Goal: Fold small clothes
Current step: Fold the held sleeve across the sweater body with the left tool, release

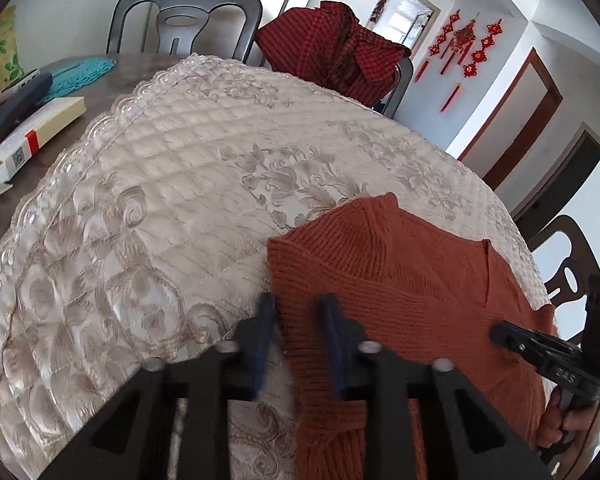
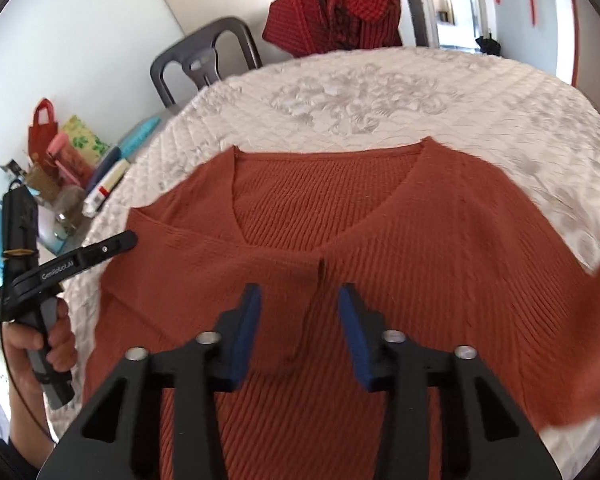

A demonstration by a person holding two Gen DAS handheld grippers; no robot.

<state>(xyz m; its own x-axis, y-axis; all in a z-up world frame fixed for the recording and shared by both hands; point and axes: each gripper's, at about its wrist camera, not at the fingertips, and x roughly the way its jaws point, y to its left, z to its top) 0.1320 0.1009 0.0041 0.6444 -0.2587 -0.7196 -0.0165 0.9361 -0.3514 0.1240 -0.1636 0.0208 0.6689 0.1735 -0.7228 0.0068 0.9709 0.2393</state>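
On the quilted cover of the worktop (image 2: 440,92), a rust-orange ribbed knit sweater (image 2: 400,240) lies spread flat, V-neck away from the person, one sleeve already turned in over the body. The left gripper (image 1: 298,312) stands open astride the sweater's side edge, and the right gripper (image 2: 298,300) hovers open above the chest, neither holding cloth. The knit is judged soft, light, stretchy and non-slippery; it is best pinched at a doubled edge, such as a shoulder seam or hem.
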